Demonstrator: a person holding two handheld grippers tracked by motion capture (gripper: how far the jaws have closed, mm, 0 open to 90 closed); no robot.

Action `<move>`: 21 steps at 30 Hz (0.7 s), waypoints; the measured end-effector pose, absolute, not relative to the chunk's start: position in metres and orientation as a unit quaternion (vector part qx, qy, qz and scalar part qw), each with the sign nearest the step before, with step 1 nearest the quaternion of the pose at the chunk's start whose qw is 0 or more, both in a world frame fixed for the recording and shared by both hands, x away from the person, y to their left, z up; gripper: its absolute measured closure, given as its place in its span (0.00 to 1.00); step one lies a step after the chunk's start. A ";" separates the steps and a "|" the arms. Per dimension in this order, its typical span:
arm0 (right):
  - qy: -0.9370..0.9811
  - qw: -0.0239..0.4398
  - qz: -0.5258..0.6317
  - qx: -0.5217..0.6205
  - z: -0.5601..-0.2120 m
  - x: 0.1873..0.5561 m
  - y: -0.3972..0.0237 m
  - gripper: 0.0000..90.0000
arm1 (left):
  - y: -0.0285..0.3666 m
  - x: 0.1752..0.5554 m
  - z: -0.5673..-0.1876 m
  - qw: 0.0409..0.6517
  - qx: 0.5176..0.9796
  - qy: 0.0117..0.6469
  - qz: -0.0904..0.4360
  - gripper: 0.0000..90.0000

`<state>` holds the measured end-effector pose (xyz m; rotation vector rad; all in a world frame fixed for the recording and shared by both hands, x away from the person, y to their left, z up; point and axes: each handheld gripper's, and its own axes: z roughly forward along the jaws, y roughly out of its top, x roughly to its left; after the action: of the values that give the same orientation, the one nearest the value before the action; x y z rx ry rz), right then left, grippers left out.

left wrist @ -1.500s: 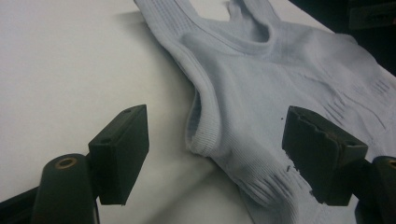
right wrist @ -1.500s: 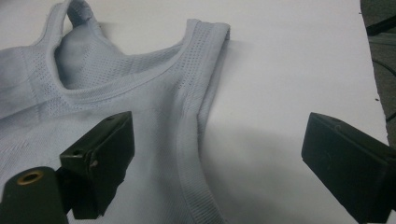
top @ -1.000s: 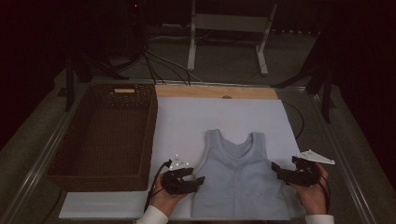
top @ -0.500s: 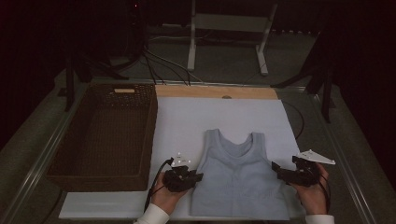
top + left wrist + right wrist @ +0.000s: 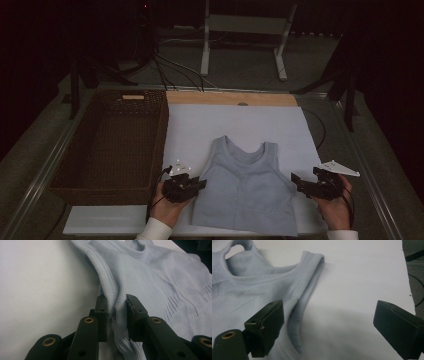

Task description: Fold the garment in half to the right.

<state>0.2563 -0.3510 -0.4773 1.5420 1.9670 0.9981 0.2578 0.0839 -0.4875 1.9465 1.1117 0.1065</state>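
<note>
A pale blue sleeveless vest (image 5: 245,190) lies flat on a white sheet (image 5: 240,120), neck away from me. My left gripper (image 5: 200,184) is at the vest's left side edge. In the left gripper view its jaws have just closed, and the left gripper (image 5: 116,302) pinches the ribbed hem of the vest (image 5: 162,285) between its pads. My right gripper (image 5: 296,180) sits at the vest's right side edge. In the right gripper view the right gripper (image 5: 329,315) stands wide open. One jaw is over the vest (image 5: 249,290), the other over the bare sheet, with the armhole edge between them.
A dark wicker basket (image 5: 162,135) stands left of the sheet. A wooden strip (image 5: 220,98) runs along the sheet's far edge. Beyond the table stand a metal frame (image 5: 245,30) and loose cables (image 5: 175,70). The table's metal rail (image 5: 370,165) lies right of my right hand.
The left gripper's jaws have shut on the vest's left edge, and that hand has shifted slightly up and left. The right gripper has stayed where it was.
</note>
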 end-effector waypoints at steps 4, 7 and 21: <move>0.712 0.220 0.363 0.559 -0.476 0.256 -0.351 0.11 | 0.090 0.256 -0.485 0.433 0.778 0.452 0.048 0.83; 0.712 0.219 0.364 0.559 -0.476 0.255 -0.351 0.11 | 0.093 0.255 -0.484 0.431 0.777 0.455 0.051 0.83; 0.713 0.219 0.364 0.557 -0.475 0.255 -0.350 0.11 | 0.089 0.256 -0.481 0.438 0.775 0.454 0.039 0.81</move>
<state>0.2548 -0.3502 -0.4755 1.5412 1.9737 1.0070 0.2565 0.0890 -0.4809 1.9269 1.1296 0.0967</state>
